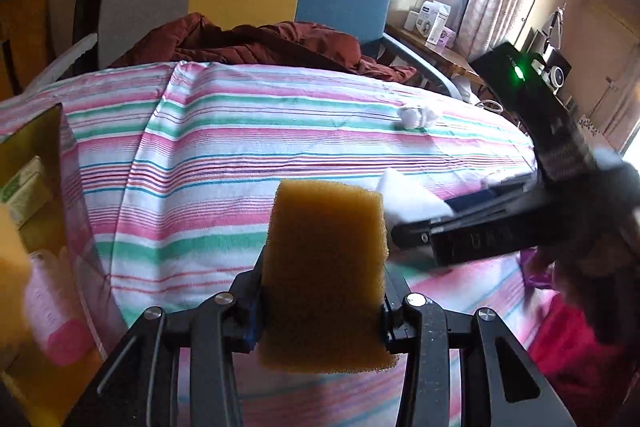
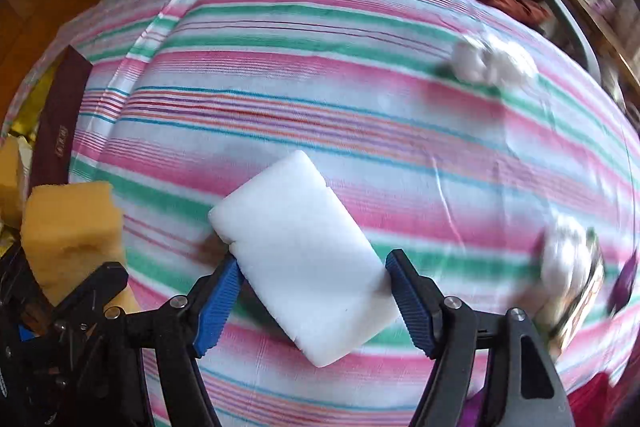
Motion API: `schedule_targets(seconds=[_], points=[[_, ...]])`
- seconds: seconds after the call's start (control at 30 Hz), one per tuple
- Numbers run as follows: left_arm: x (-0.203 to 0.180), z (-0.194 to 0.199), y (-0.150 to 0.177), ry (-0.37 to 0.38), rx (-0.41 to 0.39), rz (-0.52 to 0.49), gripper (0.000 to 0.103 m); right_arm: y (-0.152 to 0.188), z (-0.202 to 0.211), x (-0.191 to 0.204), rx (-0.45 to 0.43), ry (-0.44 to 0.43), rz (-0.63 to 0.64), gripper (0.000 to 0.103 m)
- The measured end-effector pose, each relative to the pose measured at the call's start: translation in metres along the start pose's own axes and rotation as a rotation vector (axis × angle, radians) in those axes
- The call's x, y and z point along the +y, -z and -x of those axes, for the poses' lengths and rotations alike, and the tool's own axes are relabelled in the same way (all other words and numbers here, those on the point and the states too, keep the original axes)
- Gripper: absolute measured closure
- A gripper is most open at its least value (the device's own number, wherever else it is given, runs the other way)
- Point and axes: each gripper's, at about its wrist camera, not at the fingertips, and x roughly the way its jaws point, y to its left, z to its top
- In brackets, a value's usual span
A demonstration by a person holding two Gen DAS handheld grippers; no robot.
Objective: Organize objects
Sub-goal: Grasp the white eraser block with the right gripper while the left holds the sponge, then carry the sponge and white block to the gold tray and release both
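The left gripper (image 1: 322,303) is clamped on a yellow sponge (image 1: 326,275), which stands upright between its pads, lifted clear of the striped cloth (image 1: 224,155). To its left stands an open box (image 1: 36,131) already holding a green packet (image 1: 22,187) and a pink roll (image 1: 56,311), so part of the sorting looks done and the sponge is probably bound for that box, though it is not yet in it. Just to the right, the right gripper (image 2: 314,291) points steeply down over a white foam block (image 2: 304,259) lying flat and askew on the cloth; the block sits between the blue pads, the left pad at or very near its edge and the right pad close beside it, with no squeeze visible, so I judge it not yet gripped. Further out from the right gripper, a crumpled white wad (image 2: 492,63) lies ahead to its right and a blurred shiny item (image 2: 576,279) just beside it on the right; both remain to be gathered.
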Motion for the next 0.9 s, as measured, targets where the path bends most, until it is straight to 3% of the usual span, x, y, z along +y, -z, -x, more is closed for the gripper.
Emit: schedule_targets(seconds=[0.2, 0.4, 0.63, 0.9], points=[[-0.018, 0.037, 0.007, -0.017, -0.031, -0.054, 0.059, 0.016, 0.004, -0.007, -0.091, -0.009, -0.067, 0.029], [-0.022, 0.062, 0.012, -0.078, -0.04, -0.059, 0.059, 0.019, -0.004, 0.014, -0.105, 0.077, 0.032, 0.029], [-0.015, 0.082, 0.021, -0.143, -0.057, -0.053, 0.059, 0.02, -0.005, 0.015, -0.108, 0.08, 0.036, 0.029], [-0.008, 0.102, 0.029, -0.169, -0.085, -0.045, 0.059, 0.023, -0.003, 0.012, -0.114, 0.088, 0.043, 0.029]])
